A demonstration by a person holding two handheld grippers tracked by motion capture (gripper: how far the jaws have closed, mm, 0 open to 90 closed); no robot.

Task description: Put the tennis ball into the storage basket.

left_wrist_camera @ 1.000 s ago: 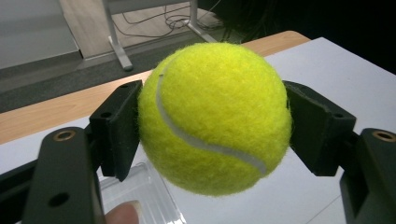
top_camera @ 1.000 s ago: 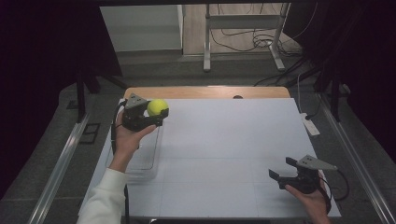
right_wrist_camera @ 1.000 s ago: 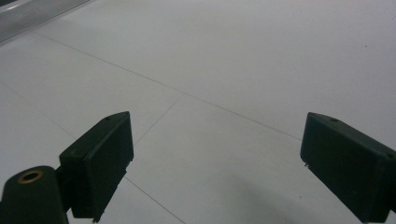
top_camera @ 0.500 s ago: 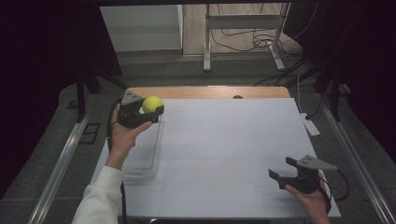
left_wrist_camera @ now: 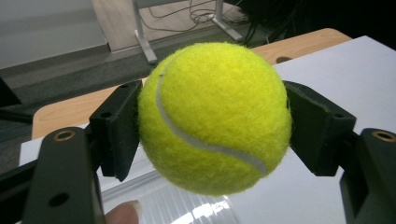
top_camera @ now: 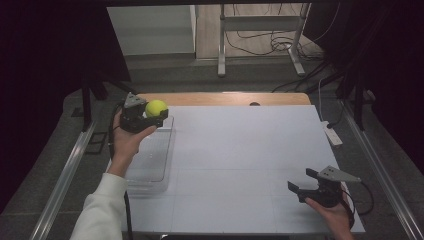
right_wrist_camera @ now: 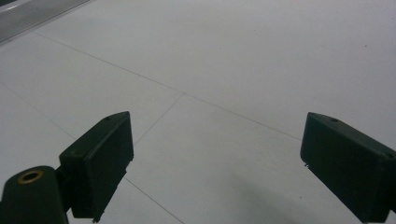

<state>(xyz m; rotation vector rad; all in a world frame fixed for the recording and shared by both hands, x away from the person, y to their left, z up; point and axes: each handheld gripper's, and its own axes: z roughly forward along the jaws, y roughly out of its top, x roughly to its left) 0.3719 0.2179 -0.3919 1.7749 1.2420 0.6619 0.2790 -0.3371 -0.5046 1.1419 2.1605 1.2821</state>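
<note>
One yellow ball (top_camera: 156, 107) sits in the upper left of the high view, clamped between the jaws of the left gripper (top_camera: 150, 115), held up over the far end of one clear tray (top_camera: 150, 165). The tray lies along the left edge of the white counter (top_camera: 240, 165). In the left gripper view the ball (left_wrist_camera: 212, 116) is centre frame, a jaw pressing each side. At lower right, the right gripper (top_camera: 302, 182) rests low over bare counter, jaws apart with nothing between them. One small white object (top_camera: 332, 134) lies at the right edge.
</note>
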